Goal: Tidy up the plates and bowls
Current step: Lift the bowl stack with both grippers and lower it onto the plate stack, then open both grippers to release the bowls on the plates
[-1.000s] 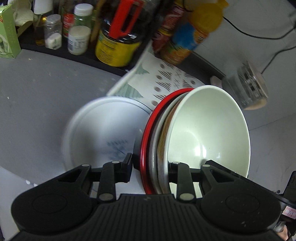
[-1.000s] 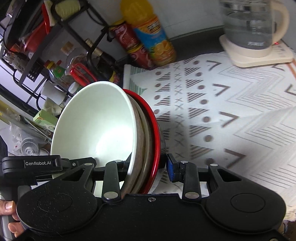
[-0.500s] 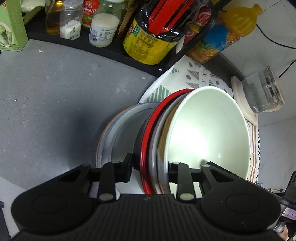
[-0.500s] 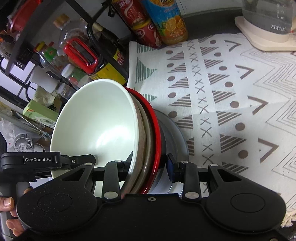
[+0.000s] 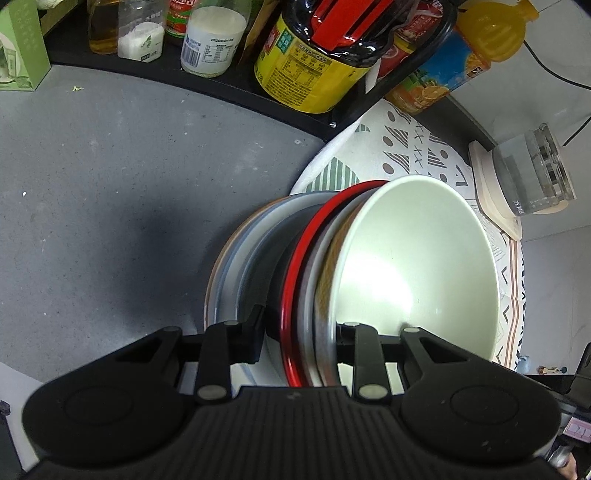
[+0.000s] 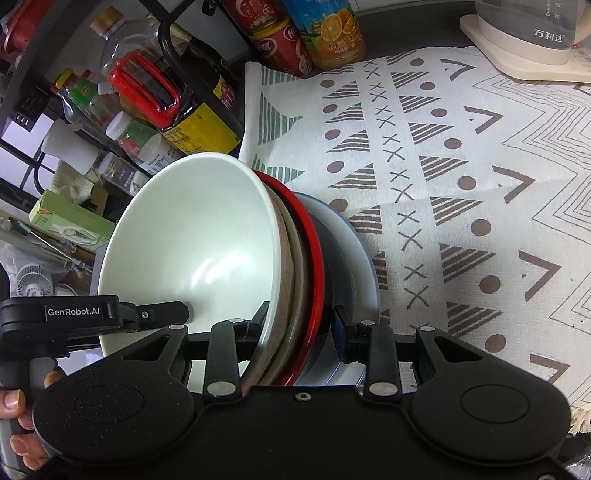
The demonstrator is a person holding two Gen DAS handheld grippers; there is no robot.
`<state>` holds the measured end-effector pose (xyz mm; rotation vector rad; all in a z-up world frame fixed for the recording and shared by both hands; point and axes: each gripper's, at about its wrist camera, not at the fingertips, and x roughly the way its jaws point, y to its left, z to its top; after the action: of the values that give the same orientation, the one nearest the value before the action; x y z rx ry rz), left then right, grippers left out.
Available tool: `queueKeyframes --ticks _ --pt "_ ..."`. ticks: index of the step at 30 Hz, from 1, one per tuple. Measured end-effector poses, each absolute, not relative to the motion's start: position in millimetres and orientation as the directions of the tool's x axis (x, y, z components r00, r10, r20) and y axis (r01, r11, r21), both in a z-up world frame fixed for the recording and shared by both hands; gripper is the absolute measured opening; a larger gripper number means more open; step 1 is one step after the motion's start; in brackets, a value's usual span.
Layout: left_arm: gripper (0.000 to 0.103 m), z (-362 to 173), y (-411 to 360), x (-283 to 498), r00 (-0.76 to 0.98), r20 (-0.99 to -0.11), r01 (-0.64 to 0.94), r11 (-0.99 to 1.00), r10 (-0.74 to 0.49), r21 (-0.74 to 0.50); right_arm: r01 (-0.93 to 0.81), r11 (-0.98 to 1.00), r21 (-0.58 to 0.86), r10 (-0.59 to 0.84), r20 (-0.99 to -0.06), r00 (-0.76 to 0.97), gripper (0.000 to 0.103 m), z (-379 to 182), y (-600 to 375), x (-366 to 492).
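Observation:
A stack of nested bowls stands between both grippers: a pale green-white bowl innermost, then a brownish and a grey rim, then a red-rimmed black bowl. My left gripper is shut on the stack's rims from one side. My right gripper is shut on the same rims from the opposite side. Right beneath the stack lies a grey-white plate with an orange-brown edge, partly on the patterned cloth; whether the stack touches it is hidden.
A black rack with sauce bottles and jars borders the grey counter. A patterned cloth covers the right side. A glass kettle on a cream base stands at the back. A person's hand holds the left gripper.
Both grippers have carried the bowl stack down and across toward the rack, ending over the grey-white plate. The plate now lies directly beneath the stack. Neither grip has changed.

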<state>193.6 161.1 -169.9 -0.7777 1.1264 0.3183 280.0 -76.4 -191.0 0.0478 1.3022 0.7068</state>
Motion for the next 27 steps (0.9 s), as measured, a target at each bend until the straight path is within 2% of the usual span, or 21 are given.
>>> queueKeyframes --ticks 8,13,19,22,23,24,26,27 --pt "0.028 -173.2 165.7 188.7 0.441 -0.883 -0.587 0.692 -0.16 -0.419 -0.452 0.797 0.402 0.496 -0.861 0.11 0.034 -189.6 -73.7 276.8" --pt "0.029 -173.4 166.3 185.9 0.459 -0.872 -0.565 0.702 -0.17 -0.434 -0.484 0.793 0.369 0.486 -0.863 0.139 0.038 -188.1 -71.0 267.7" --pt "0.03 -173.5 168.5 188.5 0.459 -0.866 -0.529 0.723 -0.196 -0.444 -0.425 0.816 0.393 0.497 -0.852 0.167 0.04 -187.7 -77.8 265.3" --pt "0.032 -168.0 167.8 189.0 0.467 -0.864 -0.51 0.741 -0.187 -0.436 -0.394 0.833 0.388 0.488 -0.851 0.193 0.059 -181.2 -81.9 262.9" --pt "0.035 -164.4 167.9 188.4 0.477 -0.86 -0.501 0.748 -0.182 -0.436 -0.39 0.835 0.387 0.489 -0.847 0.206 0.06 -177.8 -84.0 261.5" --pt "0.042 -161.2 167.9 187.8 0.486 -0.856 -0.495 0.751 -0.177 -0.437 -0.393 0.834 0.388 0.495 -0.841 0.219 0.062 -173.2 -86.3 259.7" --pt "0.054 -153.0 168.4 184.2 0.504 -0.848 -0.489 0.756 -0.16 -0.434 -0.4 0.831 0.386 0.501 -0.832 0.239 0.073 -164.8 -90.5 256.8" --pt "0.06 -148.0 168.4 181.3 0.515 -0.845 -0.491 0.76 -0.141 -0.426 -0.403 0.832 0.382 0.502 -0.827 0.252 0.074 -160.3 -93.0 255.2"
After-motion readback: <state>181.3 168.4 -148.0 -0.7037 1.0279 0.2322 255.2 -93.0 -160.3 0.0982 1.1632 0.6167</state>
